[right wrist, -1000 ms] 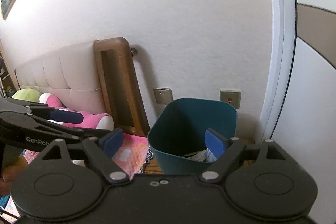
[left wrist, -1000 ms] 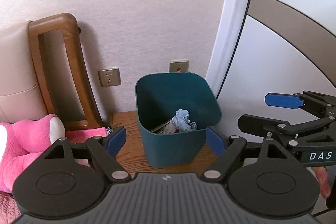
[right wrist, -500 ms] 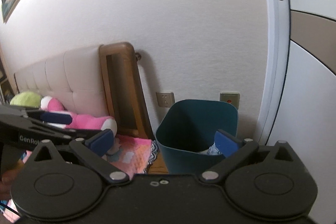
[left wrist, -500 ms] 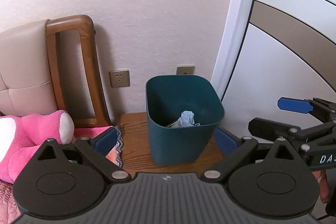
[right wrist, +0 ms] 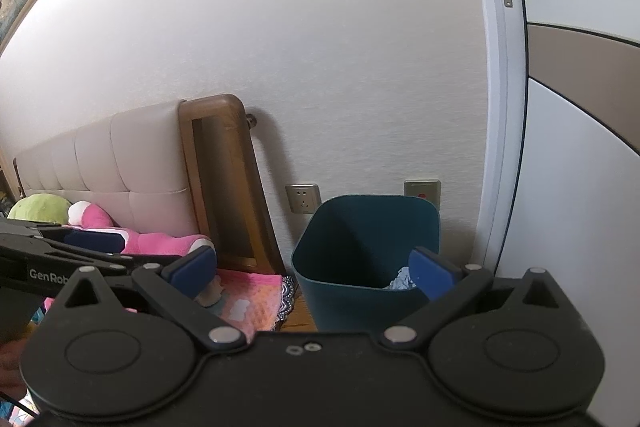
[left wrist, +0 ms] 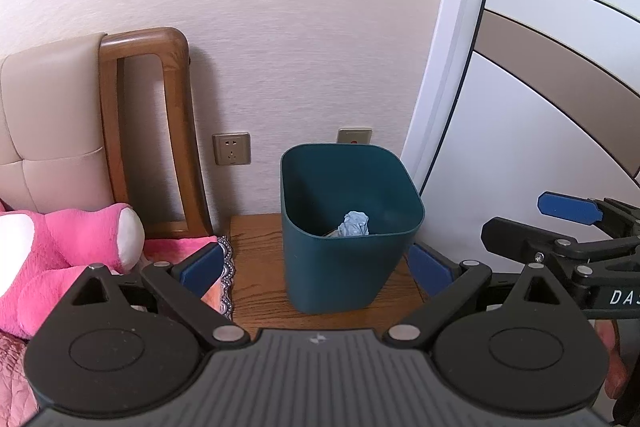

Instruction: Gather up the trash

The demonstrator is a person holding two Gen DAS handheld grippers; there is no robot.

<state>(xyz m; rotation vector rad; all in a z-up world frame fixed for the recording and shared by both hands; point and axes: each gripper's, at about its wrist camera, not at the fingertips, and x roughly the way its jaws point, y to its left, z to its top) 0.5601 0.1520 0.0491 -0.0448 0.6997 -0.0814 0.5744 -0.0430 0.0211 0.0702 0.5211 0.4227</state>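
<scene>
A dark teal trash bin [left wrist: 352, 227] stands on a small wooden bedside table [left wrist: 260, 291]. Inside it lies a crumpled pale blue paper wad [left wrist: 354, 225], glimpsed in the right wrist view too as the paper wad [right wrist: 400, 279] in the bin [right wrist: 360, 259]. My left gripper [left wrist: 316, 267] is open, its blue pads wide on either side of the bin and short of it, nothing between them. My right gripper [right wrist: 314, 269] is open and empty too, held back from the bin. It shows at the right edge of the left wrist view as the right gripper [left wrist: 568, 223].
A wooden headboard frame [left wrist: 148, 131] and padded headboard [left wrist: 48, 123] stand to the left, with a pink plush toy [left wrist: 68, 243] on the pink bedspread [right wrist: 248, 295]. A white door frame [left wrist: 448, 67] rises right of the bin. Wall sockets [left wrist: 231, 148] sit behind it.
Both grippers have drawn back from the bin, which now looks smaller and farther. Their jaws have spread wider. The paper wad stays in the bin.
</scene>
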